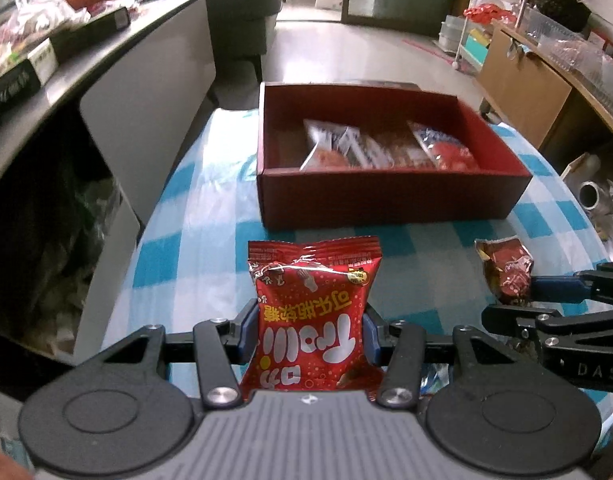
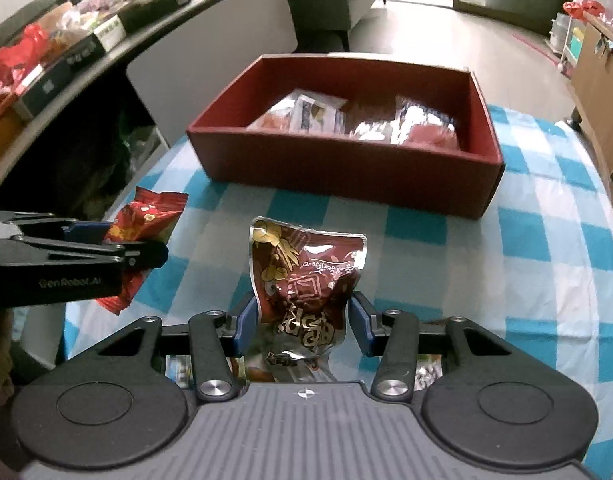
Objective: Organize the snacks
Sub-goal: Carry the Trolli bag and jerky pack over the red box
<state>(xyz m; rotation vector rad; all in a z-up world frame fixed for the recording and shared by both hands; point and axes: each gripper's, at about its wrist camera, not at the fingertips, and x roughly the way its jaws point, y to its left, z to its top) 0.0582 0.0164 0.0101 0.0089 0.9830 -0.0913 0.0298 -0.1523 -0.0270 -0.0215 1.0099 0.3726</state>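
Note:
My left gripper (image 1: 311, 330) is shut on a bright red snack packet (image 1: 312, 312) with white lettering, held above the blue-and-white checked tablecloth (image 1: 210, 248). My right gripper (image 2: 300, 320) is shut on a dark brown foil snack packet (image 2: 304, 288) with gold print. Each gripper shows in the other's view: the right one with its brown packet (image 1: 506, 270) at the right edge, the left one with its red packet (image 2: 146, 220) at the left edge. Ahead on the table stands a dark red open box (image 1: 386, 196) (image 2: 346, 168) holding several snack packets (image 1: 386, 148) (image 2: 358, 120).
A dark counter (image 1: 86, 64) loaded with boxes and bags runs along the left. A wooden sideboard (image 1: 526, 88) and a white wire rack (image 1: 494, 8) stand at the right. More wrappers lie under the grippers on the near table (image 2: 426, 372).

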